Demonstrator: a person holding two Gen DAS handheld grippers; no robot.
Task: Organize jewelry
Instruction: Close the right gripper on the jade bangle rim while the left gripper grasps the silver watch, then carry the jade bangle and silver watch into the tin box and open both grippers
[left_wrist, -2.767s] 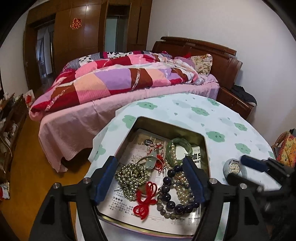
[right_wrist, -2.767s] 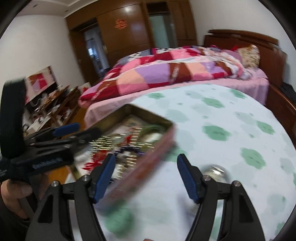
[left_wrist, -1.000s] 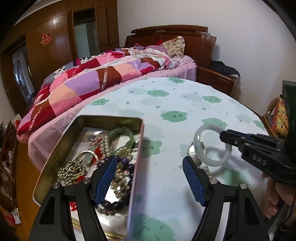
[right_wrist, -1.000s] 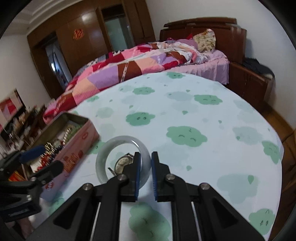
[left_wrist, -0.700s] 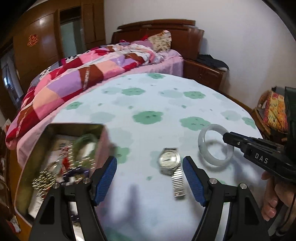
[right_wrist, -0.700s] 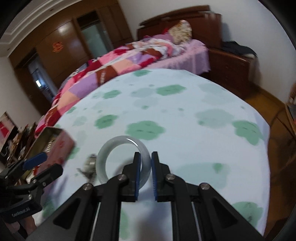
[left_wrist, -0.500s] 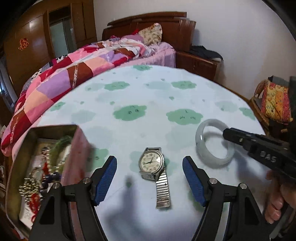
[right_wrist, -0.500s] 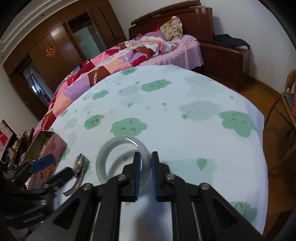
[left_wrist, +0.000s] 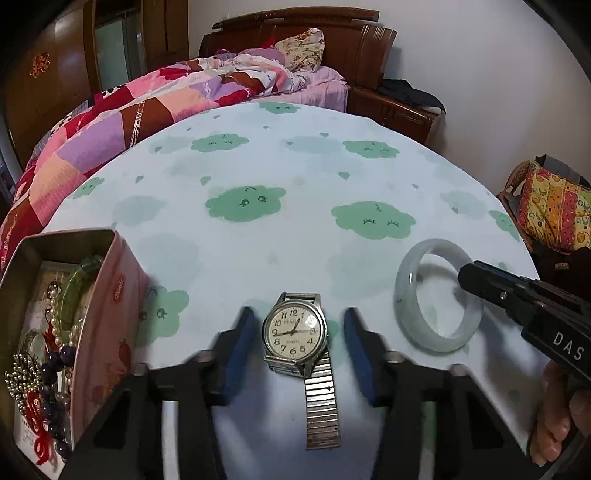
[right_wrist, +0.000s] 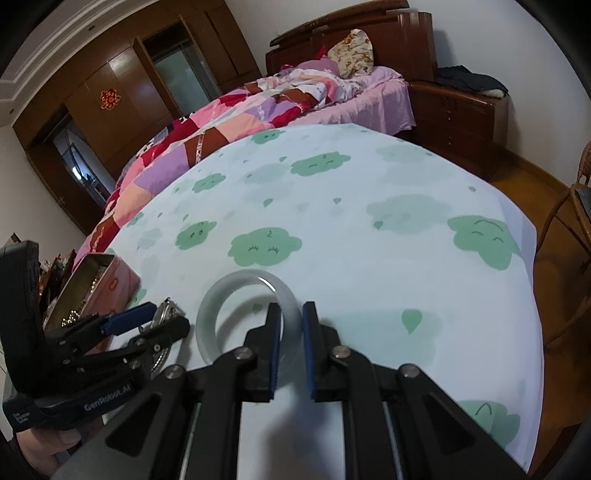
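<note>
A silver wristwatch (left_wrist: 294, 332) with a metal stretch band lies face up on the cloud-print tablecloth (left_wrist: 258, 166). My left gripper (left_wrist: 298, 317) straddles its case. The jaws are closing, and a narrow gap still shows between each blue pad and the watch. My right gripper (right_wrist: 290, 317) is shut on the near rim of a pale jade bangle (right_wrist: 221, 291), which rests on the cloth to the watch's right. In the left wrist view, the bangle (left_wrist: 406, 295) and the right gripper's tip (left_wrist: 469, 273) show at the right.
An open pink tin (left_wrist: 107, 295) holding beads, pearls, a green bangle and red cord stands at the left table edge. A bed with a patchwork quilt (left_wrist: 147, 110) lies beyond the table. A wicker chair with a cushion (left_wrist: 554, 206) stands at the right. A hand (left_wrist: 554, 435) holds the right gripper.
The left gripper swung right from the tin to the watch, came down, and its jaws narrowed around the watch. The right gripper carried the bangle to the right and has held still since.
</note>
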